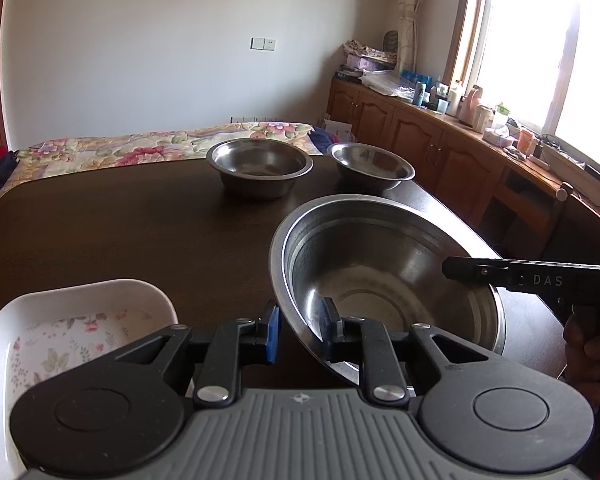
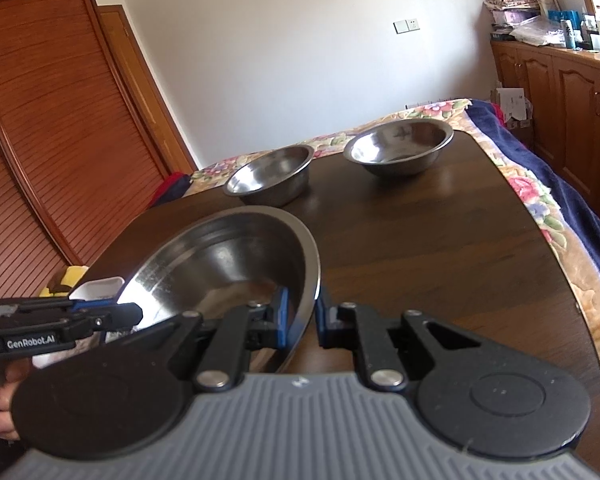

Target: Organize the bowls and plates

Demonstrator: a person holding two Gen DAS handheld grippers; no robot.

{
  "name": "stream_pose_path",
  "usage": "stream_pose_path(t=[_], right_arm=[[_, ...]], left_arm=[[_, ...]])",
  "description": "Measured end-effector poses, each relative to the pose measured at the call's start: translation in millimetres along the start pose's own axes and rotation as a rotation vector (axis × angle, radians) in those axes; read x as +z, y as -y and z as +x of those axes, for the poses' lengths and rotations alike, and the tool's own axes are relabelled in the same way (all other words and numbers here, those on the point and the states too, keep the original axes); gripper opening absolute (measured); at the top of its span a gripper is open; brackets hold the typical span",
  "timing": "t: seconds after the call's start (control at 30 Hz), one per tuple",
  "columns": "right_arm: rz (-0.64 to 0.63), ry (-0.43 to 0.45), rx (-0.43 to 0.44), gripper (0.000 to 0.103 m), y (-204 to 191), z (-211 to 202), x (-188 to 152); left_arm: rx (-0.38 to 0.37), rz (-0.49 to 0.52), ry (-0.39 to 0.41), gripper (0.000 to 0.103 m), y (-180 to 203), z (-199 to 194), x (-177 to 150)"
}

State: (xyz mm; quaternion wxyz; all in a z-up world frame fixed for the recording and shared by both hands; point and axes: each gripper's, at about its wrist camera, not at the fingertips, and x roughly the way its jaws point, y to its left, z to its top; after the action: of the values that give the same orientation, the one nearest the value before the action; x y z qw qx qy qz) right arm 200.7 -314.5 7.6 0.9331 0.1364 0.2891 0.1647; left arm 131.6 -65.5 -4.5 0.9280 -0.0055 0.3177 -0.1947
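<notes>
home bedroom | floral bedspread [image 1: 140, 146] | wooden cabinets [image 1: 412, 128] | curtained window [image 1: 540, 40]

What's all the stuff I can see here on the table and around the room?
Large steel bowl: one, silver, near table edge, rim between both grippers' fingers.
Small steel bowls: two, silver, far side, apart.
Floral dish: one, white, near left.
Table: one, dark brown.
Floral bedspread: one, beyond table.
Cabinets: brown, under window, cluttered top.
Wardrobe: reddish-brown, left wall.
Left gripper: on bowl's rim.
Right gripper: on opposite rim.
</notes>
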Motion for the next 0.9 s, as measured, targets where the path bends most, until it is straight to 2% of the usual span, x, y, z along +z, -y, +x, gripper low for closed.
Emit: stream_pose_path(t=[0.2,0.7,0.9], right_arm=[[-0.002,-0.009,0.016,0.017,-6,4,-2],[-0.057,-0.029,0.000,0.021,-20,-2,-7],[-0.077,-0.026,-0.020,0.024,-18,-4,1]], left_arm=[[0.018,0.011,-0.001,0.025,-5,-2,-6],[-0.019,-0.005,-0.014,0.027,-13,-5,-9],[-0.019,0.001,-0.011,0.028,-16,-4,-5]])
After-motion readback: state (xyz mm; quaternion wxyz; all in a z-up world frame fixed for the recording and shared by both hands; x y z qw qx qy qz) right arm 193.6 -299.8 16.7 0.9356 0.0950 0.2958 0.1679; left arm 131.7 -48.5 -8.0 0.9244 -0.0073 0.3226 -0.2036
